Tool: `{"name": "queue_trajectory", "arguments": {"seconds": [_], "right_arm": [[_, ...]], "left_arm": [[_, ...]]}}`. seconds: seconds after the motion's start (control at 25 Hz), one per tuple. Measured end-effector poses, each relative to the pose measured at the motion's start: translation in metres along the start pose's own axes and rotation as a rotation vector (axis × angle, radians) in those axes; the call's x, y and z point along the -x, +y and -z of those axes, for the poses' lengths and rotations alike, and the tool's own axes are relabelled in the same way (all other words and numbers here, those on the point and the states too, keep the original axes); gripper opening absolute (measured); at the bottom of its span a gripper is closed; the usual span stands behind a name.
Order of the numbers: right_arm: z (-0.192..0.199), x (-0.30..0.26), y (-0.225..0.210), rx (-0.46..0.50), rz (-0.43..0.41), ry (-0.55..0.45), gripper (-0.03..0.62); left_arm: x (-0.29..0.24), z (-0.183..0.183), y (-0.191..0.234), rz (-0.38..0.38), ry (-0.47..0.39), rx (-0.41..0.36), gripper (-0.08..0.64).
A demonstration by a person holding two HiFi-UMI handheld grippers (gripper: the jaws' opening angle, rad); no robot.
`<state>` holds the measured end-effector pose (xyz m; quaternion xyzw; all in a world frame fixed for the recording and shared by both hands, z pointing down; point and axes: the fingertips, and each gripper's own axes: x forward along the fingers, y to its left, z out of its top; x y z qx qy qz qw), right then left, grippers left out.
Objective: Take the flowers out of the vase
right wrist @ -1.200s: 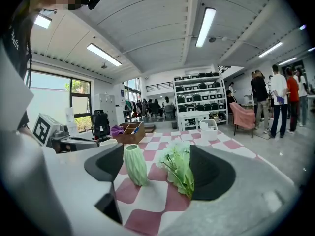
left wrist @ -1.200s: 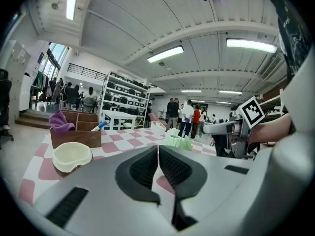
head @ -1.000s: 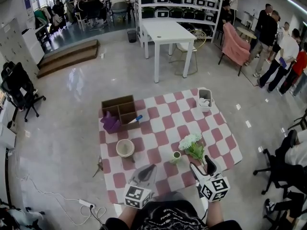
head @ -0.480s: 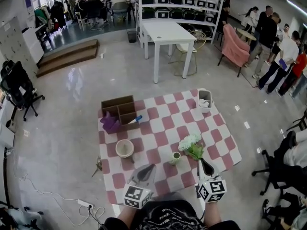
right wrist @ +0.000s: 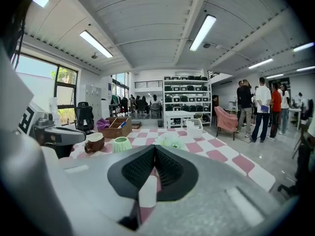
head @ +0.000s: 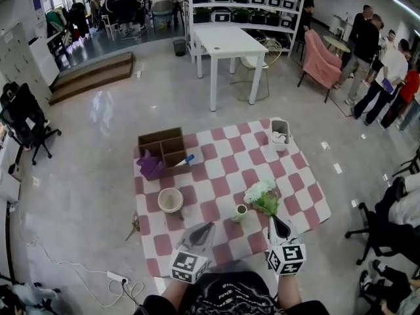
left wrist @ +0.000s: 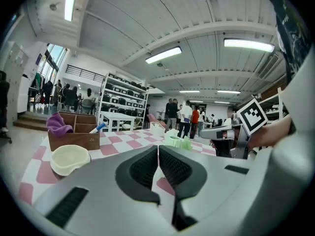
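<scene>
My left tongs (head: 209, 226) and right tongs (head: 276, 222) are both pressed together, the right just closed on nothing I can see, short of the white, green-leaved flowers (head: 260, 194) just beside the small green ribbed vase (head: 241, 211), so any pinch belongs on stems, not blooms

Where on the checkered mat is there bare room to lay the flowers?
Bare: the mat's middle, between wooden box, white basket and flowers; also its right side past the flowers. Crowded: the near edge, around vase and right tongs.

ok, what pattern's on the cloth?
The cloth is pink-and-white checked; head view shows it best.
</scene>
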<state>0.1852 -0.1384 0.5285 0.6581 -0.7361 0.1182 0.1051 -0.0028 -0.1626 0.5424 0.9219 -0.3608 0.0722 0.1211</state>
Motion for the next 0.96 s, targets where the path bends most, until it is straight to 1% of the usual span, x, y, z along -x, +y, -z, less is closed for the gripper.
{"name": "queue_trajectory", "arguments": {"seconds": [0.4,0.68,0.96], "right_arm": [[0.007,0.001,0.001,0.022,-0.012,0.020,0.005],[0.008,0.004,-0.002,0.010,-0.009,0.026,0.005],[0.014,0.001,-0.006,0.046,0.013,0.041,0.005]], "left_arm": [[0.000,0.001,-0.001,-0.007,0.013,-0.002,0.015],[0.001,-0.005,-0.001,-0.027,-0.005,-0.015,0.015],[0.001,-0.003,-0.001,-0.040,-0.009,-0.023,0.015]]}}
